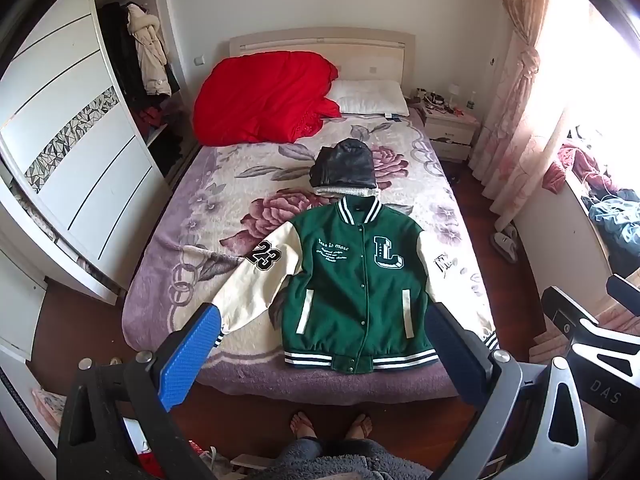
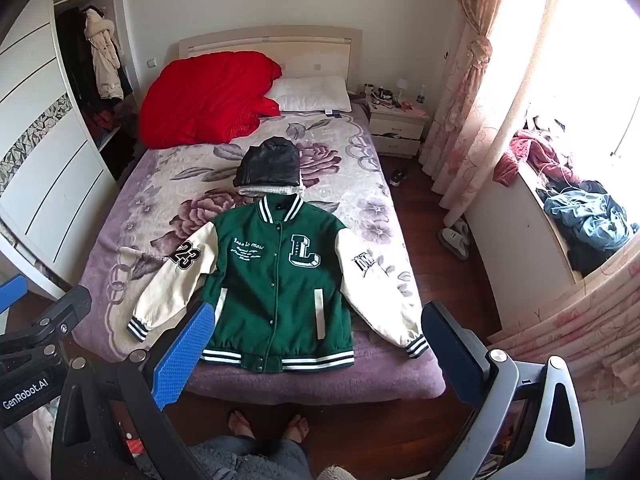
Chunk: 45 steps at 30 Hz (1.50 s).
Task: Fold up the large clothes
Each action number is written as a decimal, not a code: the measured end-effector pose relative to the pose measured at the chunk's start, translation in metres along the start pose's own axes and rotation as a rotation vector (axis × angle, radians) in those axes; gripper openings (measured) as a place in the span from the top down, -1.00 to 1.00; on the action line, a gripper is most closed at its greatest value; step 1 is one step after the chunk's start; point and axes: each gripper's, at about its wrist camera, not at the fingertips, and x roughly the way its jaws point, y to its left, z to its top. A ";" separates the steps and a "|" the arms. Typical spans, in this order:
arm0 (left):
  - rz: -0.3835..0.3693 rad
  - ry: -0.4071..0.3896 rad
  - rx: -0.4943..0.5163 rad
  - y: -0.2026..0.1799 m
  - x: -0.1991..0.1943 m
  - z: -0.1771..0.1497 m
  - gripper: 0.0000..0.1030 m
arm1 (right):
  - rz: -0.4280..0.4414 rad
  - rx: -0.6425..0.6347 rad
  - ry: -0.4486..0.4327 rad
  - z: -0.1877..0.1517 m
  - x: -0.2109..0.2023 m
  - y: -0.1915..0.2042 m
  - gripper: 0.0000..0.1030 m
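A green varsity jacket (image 1: 356,280) with cream sleeves lies flat, front up and buttoned, on the near part of the bed (image 1: 168,280). Just beyond its collar sits a folded black garment (image 1: 346,164). The left hand-held gripper (image 1: 324,354) and the right hand-held gripper (image 2: 316,354) both hang wide apart above the near edge, holding nothing.

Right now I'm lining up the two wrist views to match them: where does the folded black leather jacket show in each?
Left wrist view: the black leather jacket lies mid-bed, right of center, just beyond the green varsity jacket's collar.
Right wrist view: it sits left of center, again just past that collar.
Shared landmark: the red quilt by the headboard.
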 end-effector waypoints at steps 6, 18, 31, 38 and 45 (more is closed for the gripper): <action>-0.002 -0.006 -0.001 -0.001 0.000 0.002 -1.00 | 0.000 -0.001 -0.004 -0.002 0.000 0.001 -1.00; -0.003 -0.010 -0.004 0.000 -0.002 0.004 -1.00 | 0.000 -0.004 -0.010 0.012 -0.006 0.005 -1.00; -0.006 -0.012 -0.003 0.001 -0.002 0.003 -1.00 | 0.002 -0.002 -0.010 0.016 -0.008 0.005 -1.00; -0.012 -0.020 -0.004 0.000 -0.008 0.007 -1.00 | 0.001 -0.002 -0.012 0.017 -0.009 0.005 -1.00; -0.009 -0.027 -0.005 0.000 -0.010 0.008 -1.00 | 0.003 -0.003 -0.013 0.017 -0.009 0.006 -1.00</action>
